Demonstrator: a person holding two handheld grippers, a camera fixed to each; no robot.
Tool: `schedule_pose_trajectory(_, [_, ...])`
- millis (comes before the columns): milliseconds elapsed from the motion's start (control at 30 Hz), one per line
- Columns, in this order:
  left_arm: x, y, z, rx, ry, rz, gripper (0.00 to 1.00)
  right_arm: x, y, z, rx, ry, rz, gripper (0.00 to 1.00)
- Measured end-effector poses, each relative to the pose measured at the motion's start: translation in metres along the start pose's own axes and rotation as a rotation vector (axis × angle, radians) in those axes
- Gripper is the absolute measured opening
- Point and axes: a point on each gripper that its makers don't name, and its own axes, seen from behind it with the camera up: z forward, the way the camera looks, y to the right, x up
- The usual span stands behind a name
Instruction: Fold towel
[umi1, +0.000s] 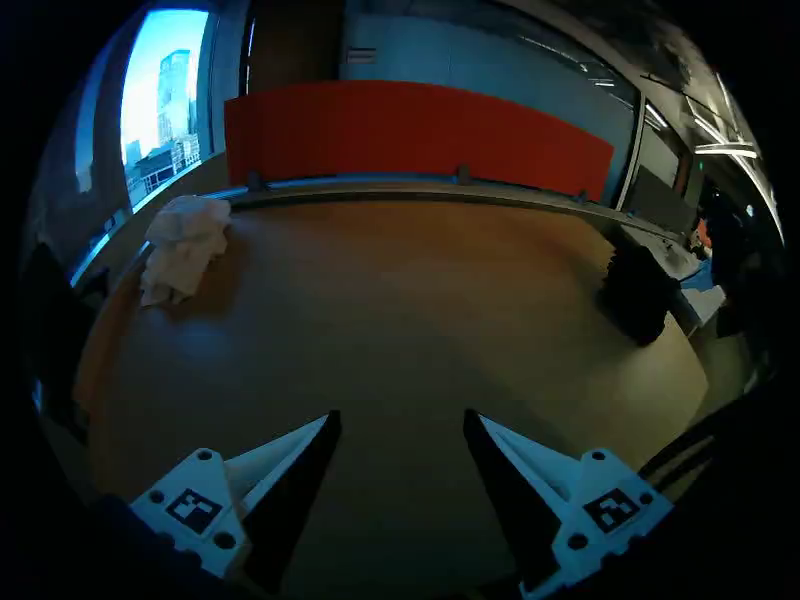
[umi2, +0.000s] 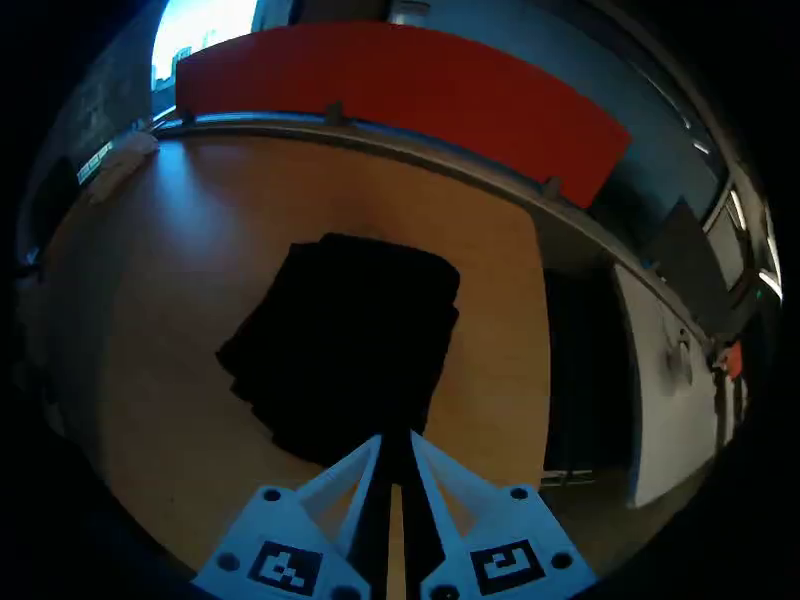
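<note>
Towel (umi2: 340, 340) dark, flat on table (umi2: 160, 300). Right gripper (umi2: 396, 440) looks clamped on near edge, likely for fold lift. Left gripper (umi1: 400, 420) released, free over table, ready to assist.

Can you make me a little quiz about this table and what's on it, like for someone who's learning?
1. True or false: the white towel lies crumpled near a far corner of the table.
2. The panel behind the table is: A green, B red, C yellow?
3. Fill in: the fingers of the left gripper stand ___.
Key: 1 true; 2 B; 3 open.
</note>
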Motion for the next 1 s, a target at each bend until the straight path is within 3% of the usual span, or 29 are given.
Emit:
schedule_pose_trajectory(467, [-0.007,-0.003,-0.005,0.021,-0.015,0.007,0.91,-0.025,0.015,0.025,-0.055,-0.056,0.071,0.05])
schedule_pose_trajectory(1000, [-0.008,-0.001,-0.005,0.022,-0.013,0.006,0.91,-0.023,0.011,0.021,-0.069,-0.02,0.108,0.09])
